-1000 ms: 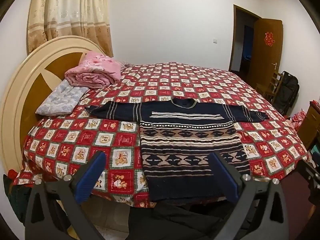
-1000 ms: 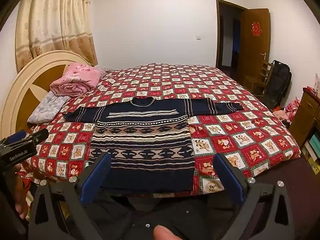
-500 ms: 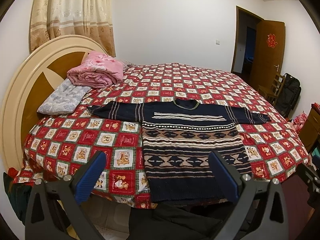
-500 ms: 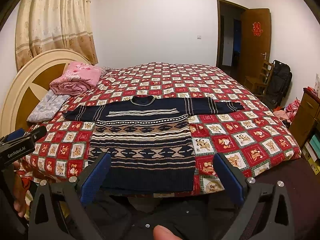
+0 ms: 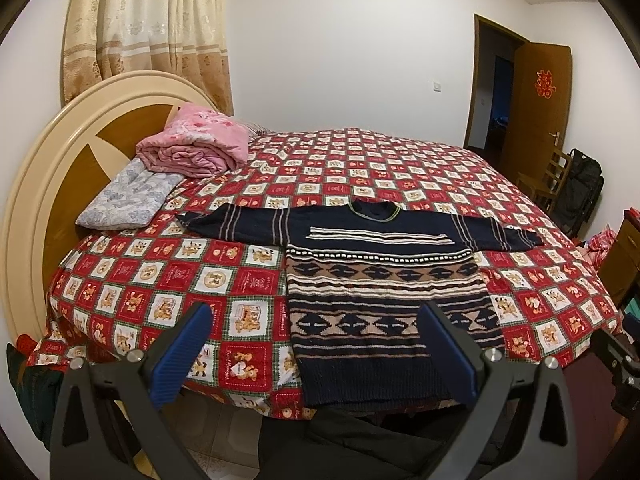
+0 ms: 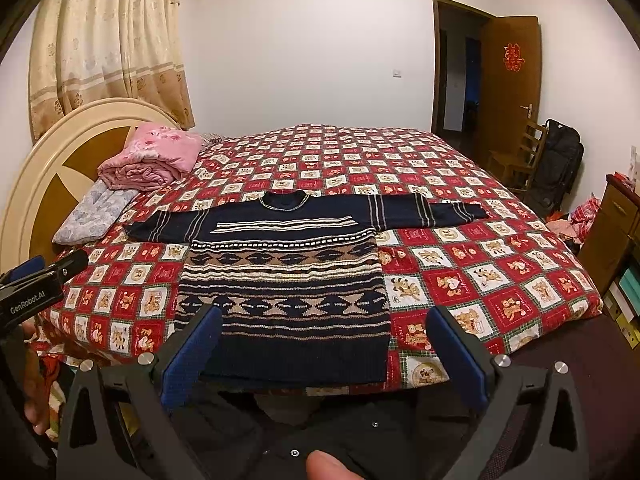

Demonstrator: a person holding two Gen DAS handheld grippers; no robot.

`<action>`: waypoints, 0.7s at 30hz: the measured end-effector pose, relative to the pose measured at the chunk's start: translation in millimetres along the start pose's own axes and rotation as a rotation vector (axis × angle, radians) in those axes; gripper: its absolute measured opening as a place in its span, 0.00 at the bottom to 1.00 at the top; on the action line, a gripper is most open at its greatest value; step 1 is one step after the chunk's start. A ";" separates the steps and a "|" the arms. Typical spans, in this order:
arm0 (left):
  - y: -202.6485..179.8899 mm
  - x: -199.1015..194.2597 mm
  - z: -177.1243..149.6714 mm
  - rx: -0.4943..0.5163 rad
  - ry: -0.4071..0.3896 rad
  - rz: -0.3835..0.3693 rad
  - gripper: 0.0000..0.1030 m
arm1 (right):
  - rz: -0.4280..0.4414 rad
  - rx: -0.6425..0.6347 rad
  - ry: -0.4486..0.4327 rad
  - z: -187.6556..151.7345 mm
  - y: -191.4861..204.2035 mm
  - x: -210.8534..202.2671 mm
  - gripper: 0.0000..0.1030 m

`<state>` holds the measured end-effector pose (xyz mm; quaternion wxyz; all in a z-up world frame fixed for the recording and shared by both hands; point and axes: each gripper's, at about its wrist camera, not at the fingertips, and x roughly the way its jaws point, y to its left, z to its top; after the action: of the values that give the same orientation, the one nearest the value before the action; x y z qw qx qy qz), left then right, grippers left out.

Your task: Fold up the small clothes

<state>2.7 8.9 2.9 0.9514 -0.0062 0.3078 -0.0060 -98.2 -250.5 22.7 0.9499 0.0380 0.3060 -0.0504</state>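
We find the sweater (image 5: 384,280) flat on the bed (image 5: 248,280), sleeves spread. Left gripper (image 5: 316,336) and right gripper (image 6: 324,340) gape wide, holding nothing.

You are in a home bedroom. A large bed (image 5: 360,168) fills the room, spread with a red patchwork bedspread (image 6: 460,264) and backed by a round cream headboard (image 5: 52,168). A rolled pink quilt (image 5: 196,142) lies on a pillow (image 5: 128,196) at its head. Beige curtains (image 6: 108,40) hang behind, a wooden door (image 6: 510,92) stands open, and a chair (image 6: 520,156) sits beside it.
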 end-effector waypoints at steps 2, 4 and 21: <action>0.9 0.1 0.5 0.002 0.002 -0.001 1.00 | 0.001 -0.004 0.000 -0.7 1.0 0.0 0.99; 1.1 -0.2 0.3 -0.001 -0.001 -0.001 1.00 | 0.001 -0.004 0.000 -1.2 0.6 0.2 0.99; 1.0 -0.6 0.0 -0.001 -0.001 -0.001 1.00 | 0.008 0.002 -0.001 0.4 -0.5 0.7 0.99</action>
<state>2.3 9.9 3.3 0.9516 -0.0070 0.3073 -0.0064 -97.4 -251.0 22.5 0.9502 0.0400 0.3054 -0.0470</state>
